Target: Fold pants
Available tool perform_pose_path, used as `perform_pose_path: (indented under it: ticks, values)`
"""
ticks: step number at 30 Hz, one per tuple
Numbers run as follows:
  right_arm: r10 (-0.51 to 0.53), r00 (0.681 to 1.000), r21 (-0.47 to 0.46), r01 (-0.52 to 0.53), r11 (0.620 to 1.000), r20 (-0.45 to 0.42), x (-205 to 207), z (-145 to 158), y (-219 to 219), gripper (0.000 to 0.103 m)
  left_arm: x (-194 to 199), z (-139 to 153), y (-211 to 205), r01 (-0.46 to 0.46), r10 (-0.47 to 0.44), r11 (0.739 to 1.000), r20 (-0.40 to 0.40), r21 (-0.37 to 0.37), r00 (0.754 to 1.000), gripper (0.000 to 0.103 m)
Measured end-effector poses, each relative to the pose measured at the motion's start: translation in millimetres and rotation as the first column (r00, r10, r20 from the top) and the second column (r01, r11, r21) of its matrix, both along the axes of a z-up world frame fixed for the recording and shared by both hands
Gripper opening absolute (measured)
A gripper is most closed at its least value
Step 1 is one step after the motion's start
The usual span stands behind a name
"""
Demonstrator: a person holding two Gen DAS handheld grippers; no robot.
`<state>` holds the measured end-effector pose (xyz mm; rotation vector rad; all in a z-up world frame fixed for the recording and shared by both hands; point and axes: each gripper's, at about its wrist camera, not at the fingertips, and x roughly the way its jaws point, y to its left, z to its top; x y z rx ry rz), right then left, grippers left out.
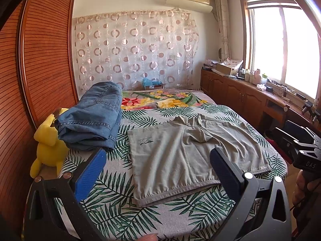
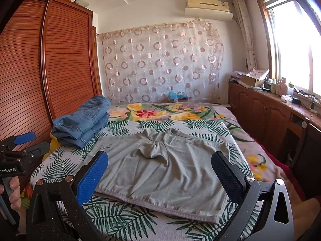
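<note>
Left gripper (image 1: 158,166): jaws spread wide, empty, raised above the bed's near edge.
Right gripper (image 2: 160,170): jaws released, holding nothing, over the same edge.
Grey shorts (image 1: 192,156): flat on the leaf-print sheet (image 1: 112,204), middle of the bed.
Folded jeans (image 1: 92,120): stacked at the bed's left edge.
Yellow plush toy (image 1: 48,146): touching the jeans, at the left edge.

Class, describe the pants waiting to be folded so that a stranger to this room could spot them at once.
Start at the bed with the palm-leaf sheet. In its middle, spread flat, lie the grey shorts, hems toward the camera. Unlike the folded blue jeans stacked to their left, they are pale grey, unfolded, and carry a small dark logo on one leg.
</note>
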<state>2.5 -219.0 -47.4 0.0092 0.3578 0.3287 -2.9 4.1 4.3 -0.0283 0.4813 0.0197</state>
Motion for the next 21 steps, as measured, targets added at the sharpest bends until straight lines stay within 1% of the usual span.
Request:
perform_pose_path:
  ticks: [5, 6, 8, 21]
  values:
    - [-0.002, 1.000, -0.001, 0.002, 1.000, 0.000, 0.0, -0.2, -0.3, 0.103, -0.7, 0.5, -0.5, 0.001, -0.001, 1.000, 0.003, 0.001, 1.000, 0.103]
    - [-0.002, 1.000, -0.001, 0.002, 1.000, 0.000, 0.5, -0.5, -0.2, 0.103, -4.8, 8.0, -3.8, 0.001, -0.001, 1.000, 0.005, 0.001, 1.000, 0.103]
    - [-0.003, 1.000, -0.001, 0.003, 1.000, -0.001, 0.5, -0.5, -0.4, 0.103, -7.3, 12.6, -5.9, 0.001, -0.001, 1.000, 0.007, 0.003, 1.000, 0.103]
    - [-0.006, 1.000, 0.000, 0.006, 1.000, 0.003, -0.6, 0.3, -1.2, 0.103, -8.1, 16.8, -5.5, -0.001, 0.001, 1.000, 0.013, 0.007, 1.000, 0.103]
